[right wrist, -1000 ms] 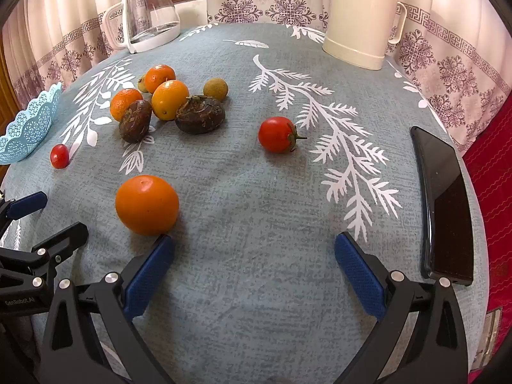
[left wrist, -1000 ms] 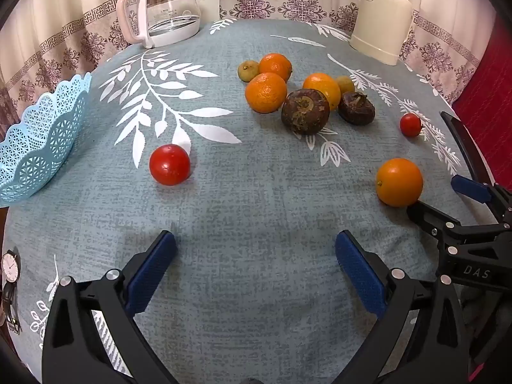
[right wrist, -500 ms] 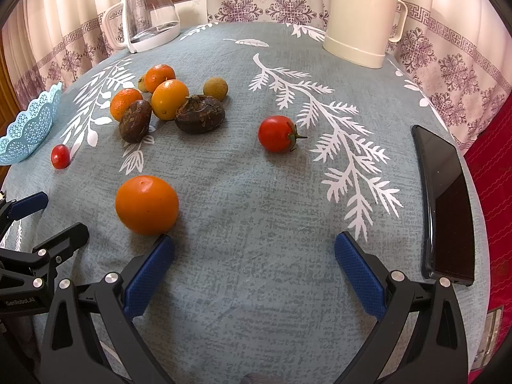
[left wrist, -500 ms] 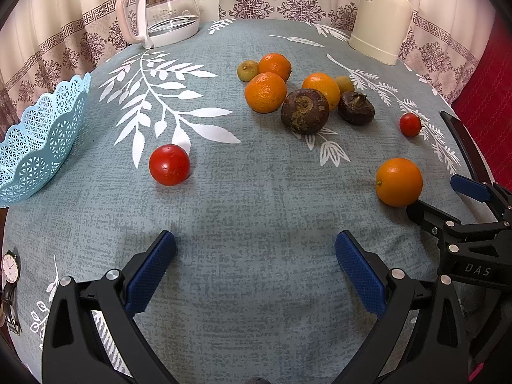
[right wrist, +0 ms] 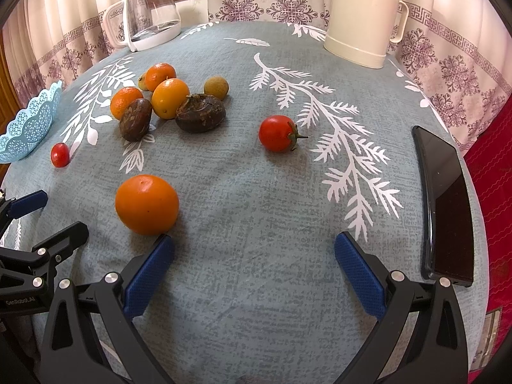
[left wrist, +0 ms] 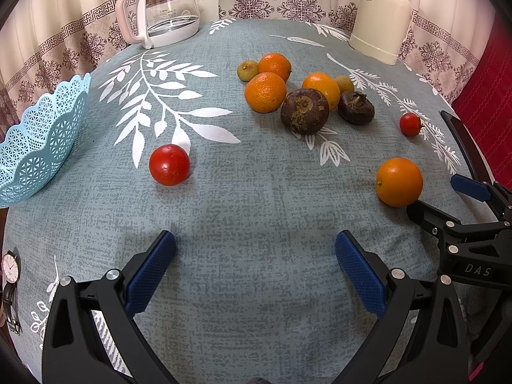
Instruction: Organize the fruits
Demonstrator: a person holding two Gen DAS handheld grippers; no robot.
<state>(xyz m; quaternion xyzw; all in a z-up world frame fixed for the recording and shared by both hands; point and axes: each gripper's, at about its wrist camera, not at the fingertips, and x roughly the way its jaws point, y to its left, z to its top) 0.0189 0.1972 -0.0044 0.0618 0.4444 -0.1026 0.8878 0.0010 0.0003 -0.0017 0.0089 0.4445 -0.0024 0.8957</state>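
Fruit lies scattered on a grey-blue tablecloth. A red tomato (left wrist: pixel 169 164) sits ahead and left of my open left gripper (left wrist: pixel 255 272). A lone orange (left wrist: pixel 399 181) rests at the right, just beyond my right gripper's fingers (left wrist: pixel 469 187). A cluster of oranges (left wrist: pixel 265 92), dark brown fruits (left wrist: pixel 304 110) and small yellowish ones (left wrist: pixel 247 70) lies farther back. In the right wrist view, my open right gripper (right wrist: pixel 254 270) has the lone orange (right wrist: pixel 147 204) touching its left fingertip (right wrist: pixel 150 275), and a stemmed tomato (right wrist: pixel 277 133) ahead. A light blue lattice basket (left wrist: pixel 35 147) stands at the left edge.
A glass jug (left wrist: pixel 166 9) and a cream thermos (left wrist: pixel 380 19) stand at the back. A black phone (right wrist: pixel 444 204) lies along the right edge. A wristwatch (left wrist: pixel 9 291) lies at the near left. Patterned curtains hang behind the table.
Almost nothing has moved. Both grippers stay open and hold their places, with only a very slight drift of the views.
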